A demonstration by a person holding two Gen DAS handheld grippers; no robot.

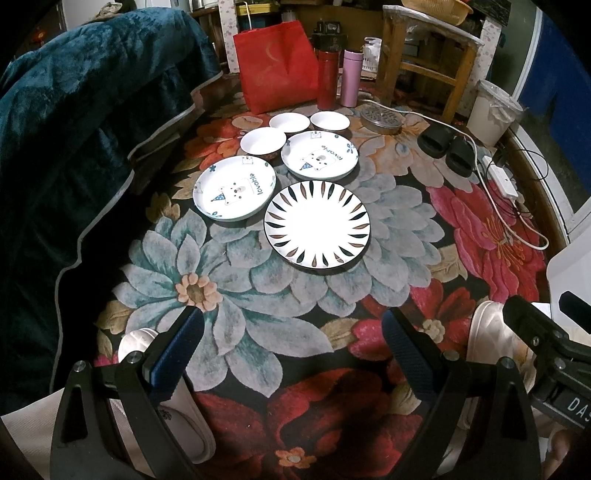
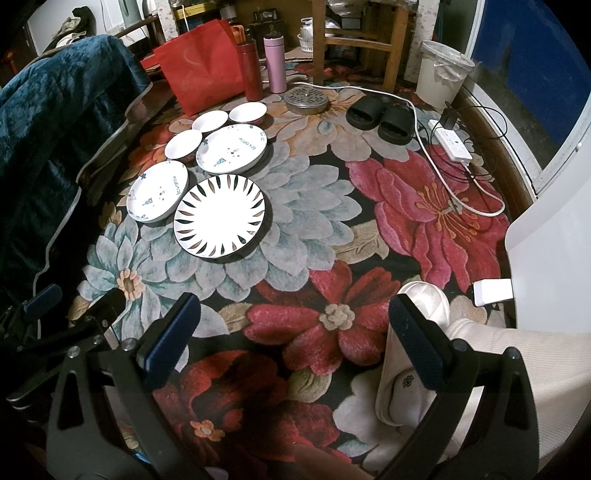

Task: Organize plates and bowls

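Straight ahead of my left gripper (image 1: 291,343), jaws wide and empty, lies the round white petal-rimmed ceramic plate (image 1: 317,225) on the floral carpet (image 1: 236,273); my right gripper (image 2: 295,328), equally wide, sees it off left, so left is nearer

red bag (image 1: 275,66), black slippers (image 1: 447,146)

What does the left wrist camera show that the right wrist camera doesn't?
Only the left wrist view shows the left tongs up close, open and empty, with a slipper under the left finger and the basket on the stool. Only the right wrist view shows the right tongs up close, also open and empty, plus the full power strip and a white-trousered leg. Both show three plates, three bowls, the red bag, two flasks, black slippers and the bin.
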